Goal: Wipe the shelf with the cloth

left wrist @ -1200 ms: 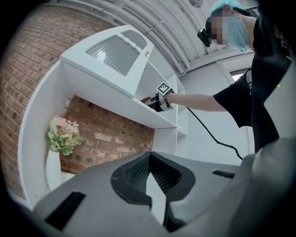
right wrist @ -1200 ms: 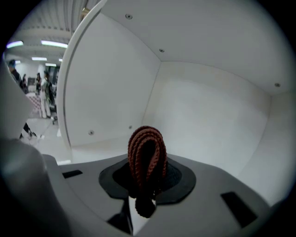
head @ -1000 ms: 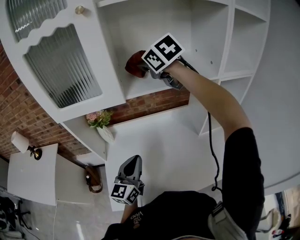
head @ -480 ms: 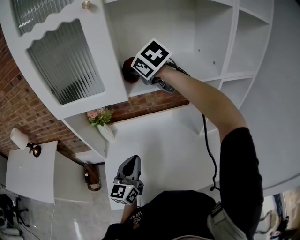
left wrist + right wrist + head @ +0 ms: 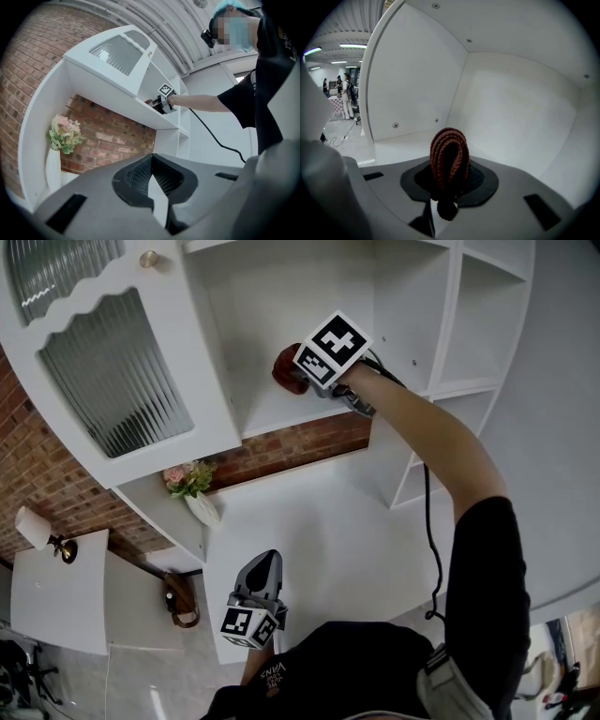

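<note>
A folded reddish-brown knitted cloth [image 5: 288, 368] rests against the floor of the white shelf [image 5: 281, 413] inside the cabinet compartment. My right gripper [image 5: 305, 374] is shut on it, its marker cube on top. In the right gripper view the cloth [image 5: 449, 152] stands as a loop out of the shut jaws of that gripper [image 5: 448, 187], above the shelf floor [image 5: 403, 140]. My left gripper [image 5: 266, 564] hangs low near the person's body, shut and holding nothing. In the left gripper view, past its own shut jaws [image 5: 151, 177], the right gripper [image 5: 165, 98] shows far off on the shelf.
A cabinet door with ribbed glass [image 5: 112, 371] stands open left of the compartment. A white vase of flowers [image 5: 192, 491] sits on the lower ledge before a brick wall [image 5: 300, 442]. A black cable [image 5: 429, 521] trails from the right arm. People [image 5: 347, 96] stand far off.
The right gripper slid the cloth left along the shelf, then back to the right, ending a little right of where it began. The left gripper has stayed put.
</note>
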